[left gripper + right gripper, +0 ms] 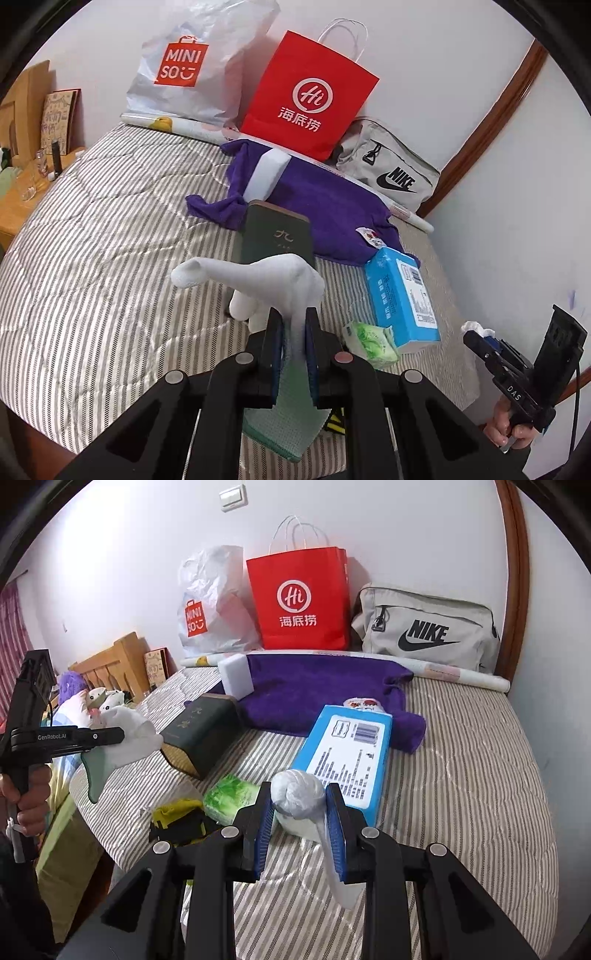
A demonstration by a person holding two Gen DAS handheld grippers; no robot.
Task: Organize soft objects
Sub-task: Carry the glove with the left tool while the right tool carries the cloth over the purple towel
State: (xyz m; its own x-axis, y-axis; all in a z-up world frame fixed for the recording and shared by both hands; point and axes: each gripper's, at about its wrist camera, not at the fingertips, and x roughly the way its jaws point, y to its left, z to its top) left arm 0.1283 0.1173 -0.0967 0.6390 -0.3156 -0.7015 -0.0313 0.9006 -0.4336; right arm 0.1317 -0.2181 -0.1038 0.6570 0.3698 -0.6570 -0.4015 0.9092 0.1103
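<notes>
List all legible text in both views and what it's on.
"MINI SO": white plastic bag
"Hi 海底捞": red paper bag
"NIKE": grey bag
"九": dark green box
"DAS": right tongs
"GenRobot.AI": left tongs
Blue tissue pack print: too small to read.

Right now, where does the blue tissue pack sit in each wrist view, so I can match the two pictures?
Left wrist view: the blue tissue pack lies right of centre on the striped bed, beside the small green packet.
Right wrist view: it lies at centre, just behind the right tongs.
Shared landmark: the red paper bag standing against the wall.
</notes>
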